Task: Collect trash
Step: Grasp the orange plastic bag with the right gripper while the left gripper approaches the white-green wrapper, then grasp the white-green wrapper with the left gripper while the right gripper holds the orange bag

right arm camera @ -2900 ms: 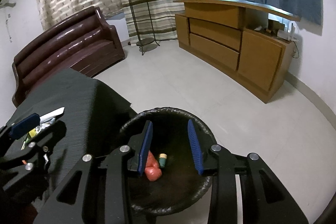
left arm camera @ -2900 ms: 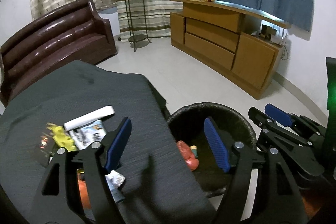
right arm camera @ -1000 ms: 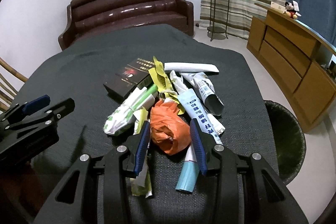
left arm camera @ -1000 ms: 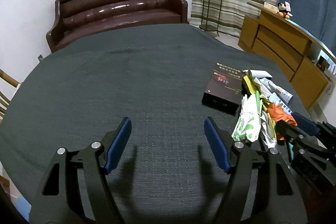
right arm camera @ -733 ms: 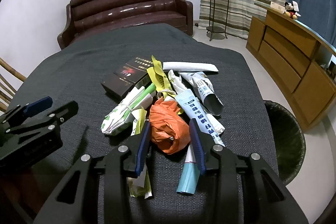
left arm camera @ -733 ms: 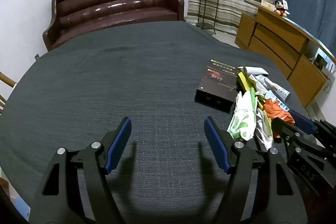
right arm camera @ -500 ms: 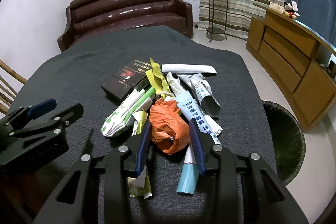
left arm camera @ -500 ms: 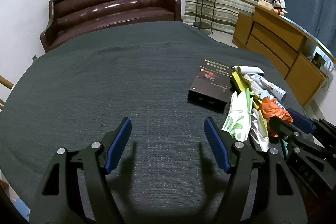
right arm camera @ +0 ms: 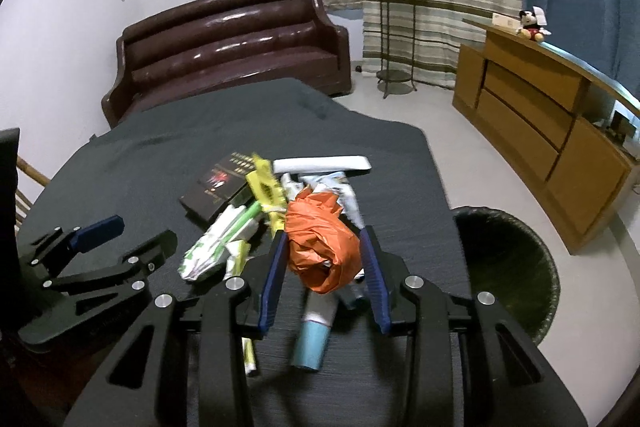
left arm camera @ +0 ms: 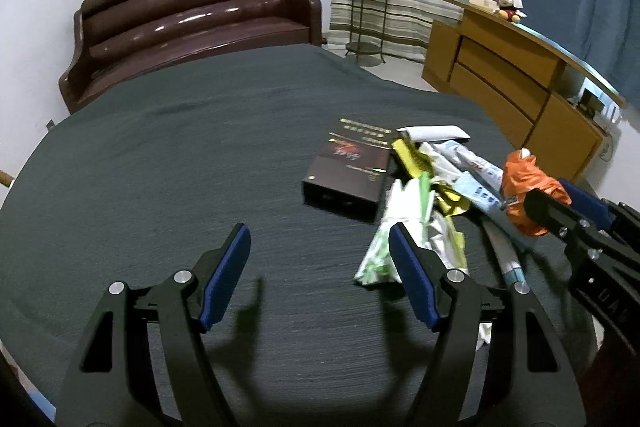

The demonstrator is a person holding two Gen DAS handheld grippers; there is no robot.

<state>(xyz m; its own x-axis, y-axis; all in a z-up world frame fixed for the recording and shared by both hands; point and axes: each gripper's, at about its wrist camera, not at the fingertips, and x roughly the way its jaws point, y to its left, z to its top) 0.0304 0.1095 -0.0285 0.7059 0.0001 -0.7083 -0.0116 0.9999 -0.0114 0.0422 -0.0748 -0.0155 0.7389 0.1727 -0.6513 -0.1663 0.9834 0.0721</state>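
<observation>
A pile of trash lies on the dark grey table [left arm camera: 200, 155]: a crumpled orange bag [right arm camera: 322, 243], a green and white wrapper [right arm camera: 218, 239], a yellow wrapper [right arm camera: 264, 189], a white tube [right arm camera: 320, 164], a blue tube [right arm camera: 314, 333] and a dark box [right arm camera: 214, 187]. My right gripper [right arm camera: 324, 267] is shut on the orange bag and holds it lifted above the pile; it also shows in the left wrist view [left arm camera: 526, 193]. My left gripper [left arm camera: 318, 267] is open and empty over bare table, left of the pile. A black trash bin [right arm camera: 508, 267] stands on the floor right of the table.
A brown sofa [right arm camera: 228, 43] stands beyond the table. A wooden sideboard [right arm camera: 552, 131] runs along the right wall. A plant stand [right arm camera: 394, 27] is at the back. Light floor lies between the table and the sideboard.
My right gripper has closed on the orange bag and raised it off the pile. The left gripper has drifted slightly, staying open.
</observation>
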